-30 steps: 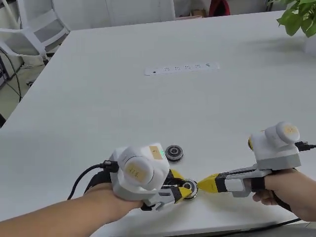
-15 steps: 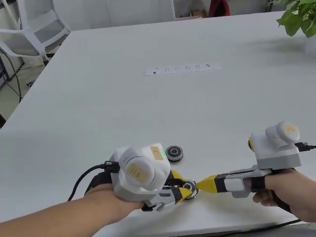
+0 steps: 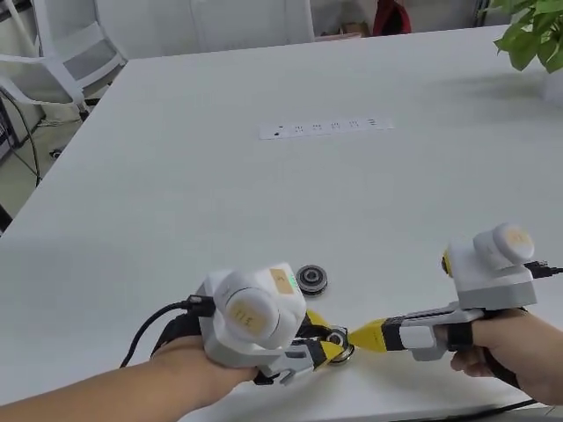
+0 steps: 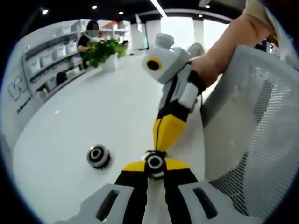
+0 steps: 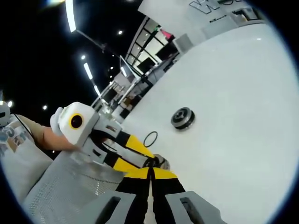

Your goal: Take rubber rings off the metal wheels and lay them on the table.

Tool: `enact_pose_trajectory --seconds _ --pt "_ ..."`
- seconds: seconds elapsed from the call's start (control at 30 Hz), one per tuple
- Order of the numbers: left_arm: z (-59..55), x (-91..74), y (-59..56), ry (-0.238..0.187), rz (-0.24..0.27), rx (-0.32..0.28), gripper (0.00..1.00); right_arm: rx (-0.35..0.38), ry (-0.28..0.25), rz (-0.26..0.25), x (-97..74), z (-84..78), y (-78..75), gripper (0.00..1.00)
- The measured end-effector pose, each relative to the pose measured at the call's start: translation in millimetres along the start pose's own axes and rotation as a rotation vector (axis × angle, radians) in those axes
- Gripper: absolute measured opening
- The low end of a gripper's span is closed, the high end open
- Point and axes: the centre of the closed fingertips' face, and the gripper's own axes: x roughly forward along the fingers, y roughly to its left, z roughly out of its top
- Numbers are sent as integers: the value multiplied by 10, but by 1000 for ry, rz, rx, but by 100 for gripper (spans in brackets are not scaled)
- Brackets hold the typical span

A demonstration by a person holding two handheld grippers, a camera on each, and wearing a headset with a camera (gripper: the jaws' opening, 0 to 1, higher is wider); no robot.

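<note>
A white tabletop (image 3: 176, 193) in a bright office. The left tool (image 3: 327, 347) clamps a metal wheel (image 4: 155, 163); the right tool (image 3: 354, 336), jaws pressed shut, touches that wheel. A thin black ring (image 5: 150, 138) and a second wheel (image 3: 311, 279) lie near that wheel, apart from it.

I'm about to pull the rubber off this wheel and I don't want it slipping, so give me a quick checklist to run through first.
1. Left gripper clamped on the held wheel: ok.
2. Right gripper tips up against that wheel: ok, its jaws look shut.
3. Rubber actually pinched between the right tips: cannot tell.
4. Bare table close by to lay the rubber on: ok.
5. Second wheel lying apart from both grippers: ok.
</note>
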Motion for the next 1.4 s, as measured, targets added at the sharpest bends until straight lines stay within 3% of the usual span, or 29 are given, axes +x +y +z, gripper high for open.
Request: enact_pose_trajectory --seconds 1.13,1.17,1.2,1.23,1.4 --pt "10 5 -9 -3 3 -3 12 8 -9 46 40 14 66 0" --pt "10 6 -9 -4 3 -2 12 12 -14 56 41 22 84 0" --pt "11 6 -10 -4 3 -2 12 65 -21 116 53 36 219 0" --pt "11 6 -12 -4 3 -1 12 -17 2 75 59 3 132 0" --pt "11 5 -11 -6 3 -4 12 18 -14 79 49 22 114 0"
